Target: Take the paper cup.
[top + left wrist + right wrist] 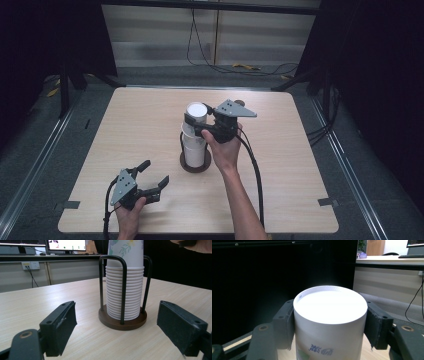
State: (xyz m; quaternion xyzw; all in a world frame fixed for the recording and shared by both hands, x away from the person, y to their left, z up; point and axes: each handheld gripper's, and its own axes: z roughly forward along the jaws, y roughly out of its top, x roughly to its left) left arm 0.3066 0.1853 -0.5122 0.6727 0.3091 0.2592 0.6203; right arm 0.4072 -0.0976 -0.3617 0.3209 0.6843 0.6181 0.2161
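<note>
A stack of upturned white paper cups (194, 147) stands in a black wire holder on a round brown base (195, 168) near the table's middle. My right gripper (198, 125) is shut on the top cup (197, 111), which sits a little above the stack. In the right gripper view both pads (284, 326) press the sides of that cup (329, 305). My left gripper (156, 171) stands open near the front left, level with the table, with nothing between its fingers. In the left gripper view the stack (130, 290) and the base (112, 323) lie ahead of the left gripper (117, 311).
The wooden table (300, 175) has bare room on all sides of the holder. Cables trail from both grippers toward the front edge. Dark curtains flank the table, and wires lie on the floor behind it. A desk with monitors (67, 245) stands far off.
</note>
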